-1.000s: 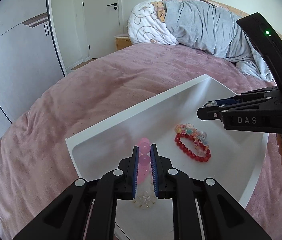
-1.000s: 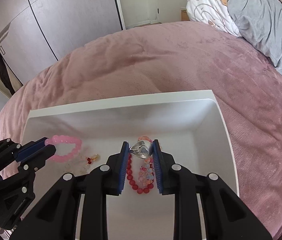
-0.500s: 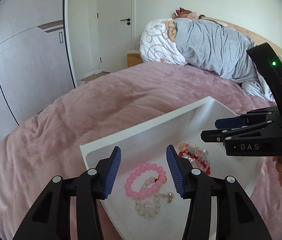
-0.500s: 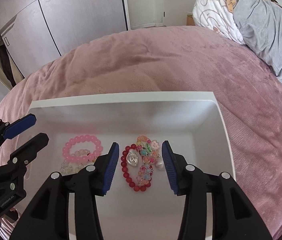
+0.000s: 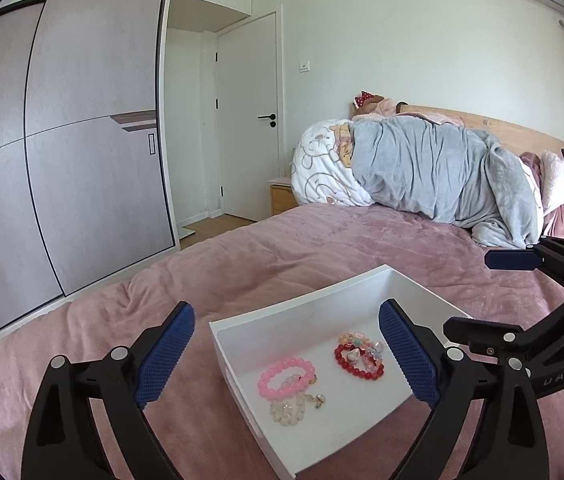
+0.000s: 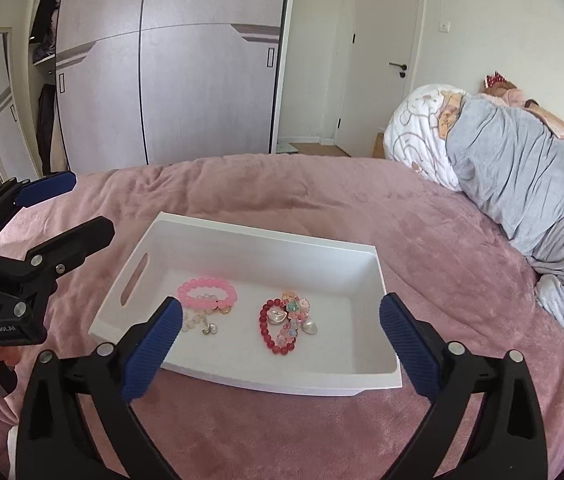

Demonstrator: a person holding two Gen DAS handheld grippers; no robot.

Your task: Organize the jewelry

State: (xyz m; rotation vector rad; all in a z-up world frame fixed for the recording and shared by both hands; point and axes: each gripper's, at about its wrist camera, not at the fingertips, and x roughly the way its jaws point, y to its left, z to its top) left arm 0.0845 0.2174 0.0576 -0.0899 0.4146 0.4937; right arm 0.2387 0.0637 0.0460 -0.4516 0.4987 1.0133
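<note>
A white tray (image 5: 242, 338) (image 6: 242, 236) sits on the pink bedspread. In it lie a pink bead bracelet (image 5: 287, 376) (image 6: 207, 293), a clear bead piece with pearls (image 5: 288, 410) (image 6: 202, 326), a red bead bracelet (image 5: 356, 364) (image 6: 272, 330) and a pastel charm bracelet (image 5: 362, 342) (image 6: 296, 308) with a heart pendant. My left gripper (image 5: 288, 360) (image 6: 58, 208) is open and empty, raised at the tray's left end. My right gripper (image 6: 280, 350) (image 5: 478, 292) is open and empty, raised over the tray's near side.
The tray has a handle slot (image 6: 134, 280) in its left wall. A grey blanket (image 5: 434, 176) (image 6: 522, 200) and a white patterned pillow (image 5: 322, 172) are piled at the head of the bed. A wardrobe (image 5: 74, 152) and a door (image 5: 248, 120) stand beyond the bed.
Both grippers let go of their jewelry into the tray, opened wide, and pulled up and back away from the tray.
</note>
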